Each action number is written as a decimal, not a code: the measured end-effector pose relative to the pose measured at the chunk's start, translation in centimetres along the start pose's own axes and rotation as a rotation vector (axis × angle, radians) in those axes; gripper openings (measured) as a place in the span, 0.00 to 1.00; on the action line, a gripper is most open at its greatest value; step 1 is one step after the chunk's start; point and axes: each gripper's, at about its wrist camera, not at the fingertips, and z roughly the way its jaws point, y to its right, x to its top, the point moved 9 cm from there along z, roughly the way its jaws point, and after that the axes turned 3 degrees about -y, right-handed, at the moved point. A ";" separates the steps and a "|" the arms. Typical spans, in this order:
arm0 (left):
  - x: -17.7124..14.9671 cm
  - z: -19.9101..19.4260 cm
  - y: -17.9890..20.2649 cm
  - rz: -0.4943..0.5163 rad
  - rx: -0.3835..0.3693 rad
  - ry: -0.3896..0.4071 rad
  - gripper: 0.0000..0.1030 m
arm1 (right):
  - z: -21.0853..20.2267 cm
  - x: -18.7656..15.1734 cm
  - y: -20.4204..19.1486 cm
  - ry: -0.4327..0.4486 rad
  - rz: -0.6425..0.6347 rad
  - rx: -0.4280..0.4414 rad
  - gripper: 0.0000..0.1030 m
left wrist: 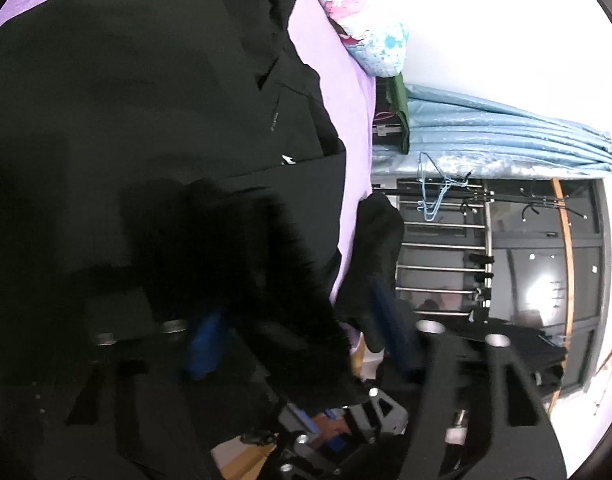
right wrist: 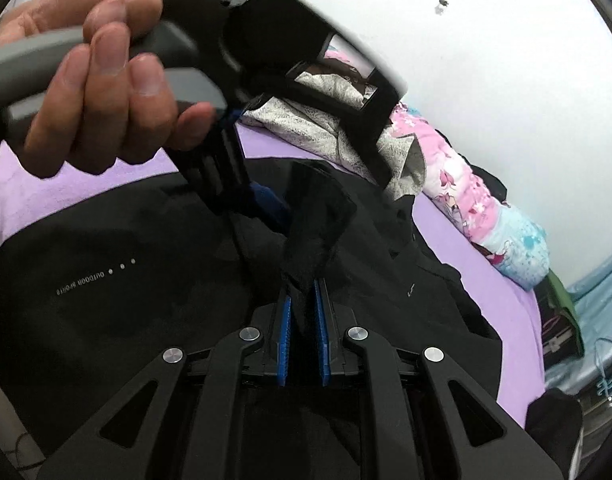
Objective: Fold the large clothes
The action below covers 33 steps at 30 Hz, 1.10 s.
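A large black jacket [right wrist: 106,280] with small white lettering lies spread on a purple bed sheet [right wrist: 465,248]. It also fills the left wrist view [left wrist: 126,100]. My right gripper [right wrist: 304,292] is shut on a raised fold of the black jacket, pinched between its blue pads [right wrist: 285,340]. My left gripper [left wrist: 294,276] holds black fabric between its blue pads [left wrist: 206,340], which stand apart around a thick bunch. In the right wrist view the left gripper [right wrist: 262,200], held by a hand [right wrist: 98,80], grips the same raised fabric just beyond my right fingertips.
A pink and blue floral quilt [right wrist: 485,200] and a grey garment [right wrist: 317,128] lie along the wall side of the bed. Past the bed edge are a blue curtain [left wrist: 505,140], a metal rack with hangers [left wrist: 437,208] and a window [left wrist: 545,280].
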 end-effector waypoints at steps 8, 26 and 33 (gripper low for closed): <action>-0.1 -0.4 -0.5 0.019 0.008 0.009 0.13 | -0.3 0.5 -0.4 0.007 -0.036 -0.002 0.11; -0.1 -8.2 -2.0 0.230 0.219 0.186 0.09 | -1.7 -10.4 15.4 0.003 0.597 0.038 0.80; 1.1 -9.5 -8.9 0.167 0.607 0.212 0.50 | 4.5 -17.3 21.5 -0.122 0.816 0.032 0.80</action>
